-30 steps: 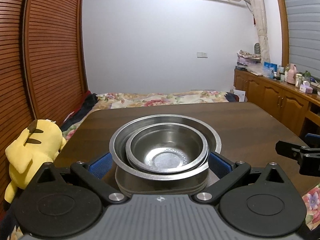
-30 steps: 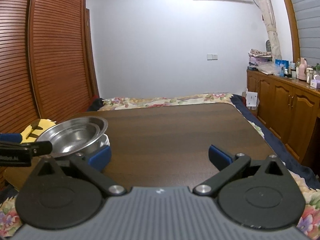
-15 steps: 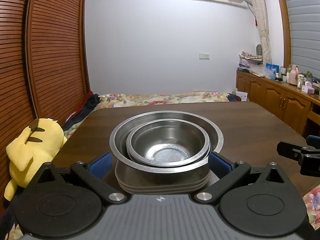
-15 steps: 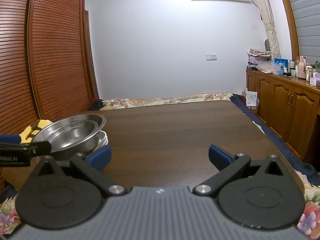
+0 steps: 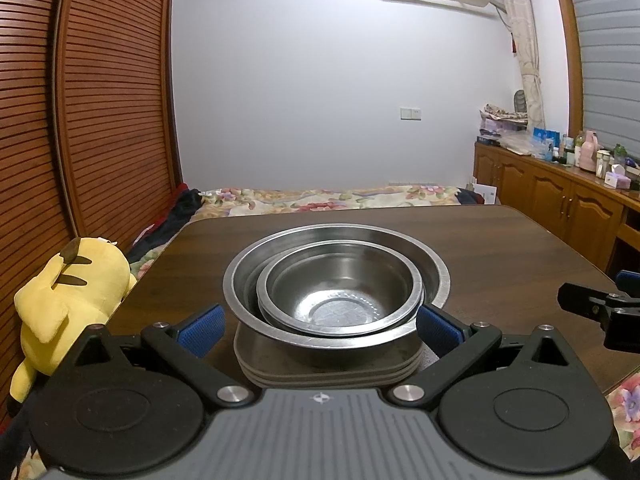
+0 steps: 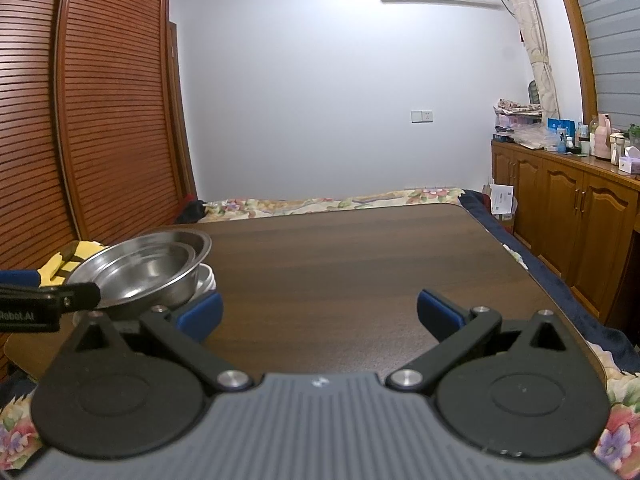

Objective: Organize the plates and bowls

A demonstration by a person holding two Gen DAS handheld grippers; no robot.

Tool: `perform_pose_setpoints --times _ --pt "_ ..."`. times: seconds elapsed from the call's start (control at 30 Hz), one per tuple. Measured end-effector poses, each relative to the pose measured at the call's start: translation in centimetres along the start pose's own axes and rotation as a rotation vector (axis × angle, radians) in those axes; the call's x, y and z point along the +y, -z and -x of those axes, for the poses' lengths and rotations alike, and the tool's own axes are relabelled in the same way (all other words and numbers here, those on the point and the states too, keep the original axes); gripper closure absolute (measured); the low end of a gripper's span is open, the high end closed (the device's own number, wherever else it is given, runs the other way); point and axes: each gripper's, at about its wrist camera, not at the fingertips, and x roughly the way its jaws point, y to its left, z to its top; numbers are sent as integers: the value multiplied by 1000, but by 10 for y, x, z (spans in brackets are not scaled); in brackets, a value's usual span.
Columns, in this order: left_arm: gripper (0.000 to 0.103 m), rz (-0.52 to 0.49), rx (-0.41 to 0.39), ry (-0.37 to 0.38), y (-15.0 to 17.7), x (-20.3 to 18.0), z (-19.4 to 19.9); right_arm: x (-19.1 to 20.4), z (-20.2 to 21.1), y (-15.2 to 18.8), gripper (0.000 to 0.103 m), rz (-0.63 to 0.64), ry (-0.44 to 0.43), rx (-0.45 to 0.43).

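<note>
1. The small steel bowl (image 5: 340,288) sat nested in the large steel bowl (image 5: 434,268), atop stacked plates (image 5: 328,372) on the table (image 5: 500,248).
2. The left gripper (image 5: 320,326) stood wide-jawed around that stack.
3. The right gripper (image 6: 318,312) gaped wide over bare table, right of the stack.

Your two views show a dim room under flat, cool indoor light; its source is out of frame. The white wall (image 5: 320,100) fades to grey at its edges. Soft highlights sit on the steel bowls (image 5: 340,288), with no harsh glare, and a faint sheen lies across the dark surface (image 6: 340,260). Shadows are weak and diffuse. Fisheye distortion bows the slatted doors (image 6: 100,120) and the cabinets (image 6: 580,220), and the corners go black. Far objects look slightly soft and grainy.
</note>
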Motion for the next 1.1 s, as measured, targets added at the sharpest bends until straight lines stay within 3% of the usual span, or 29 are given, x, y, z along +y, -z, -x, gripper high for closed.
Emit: perform_pose_setpoints --times 1.1 --pt "0 0 -1 -1 -1 3 -1 -1 0 -1 0 -10 1 3"
